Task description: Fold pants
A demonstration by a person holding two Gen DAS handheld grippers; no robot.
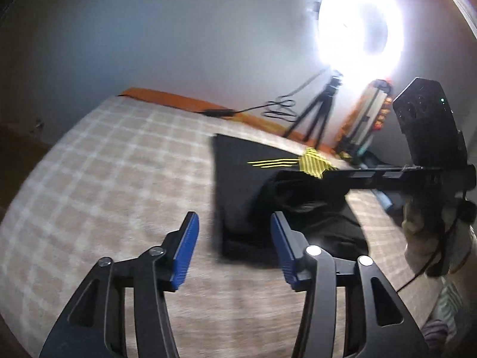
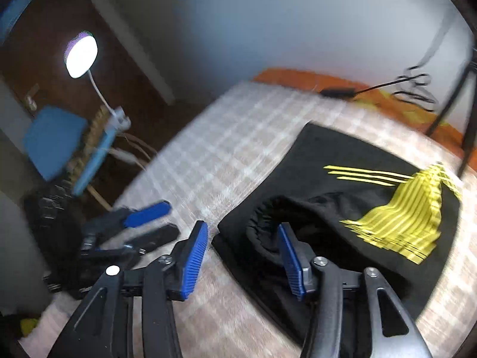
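Since both views are motion-blurred, take details loosely: the pants (image 2: 342, 179) (black, with yellow stripe print) lie on the bed (image 1: 104, 164), on its plaid cover, already looking like a mostly squared-off stack with a straight near edge. On top, at about 4 o'clock of the stack in the right wrist view, one bunched portion with a ribbed hem or waistband sits rumpled rather than flat. Left gripper (image 1: 234, 253) is released, jaws wide apart, holding nothing, hovering over bare cover with the pants at its 1 o'clock. Right gripper (image 2: 243, 261) is likewise spread and empty, its right finger over the bunched fabric, left finger over the cover just off the stack's corner; contact with the cloth I cannot tell. In the left wrist view the right tool reaches in from 3 o'clock above the pants. Judgement: folding is well along, main folds look done; what's left seems to be flattening or tucking that loose lump and a possible final fold.
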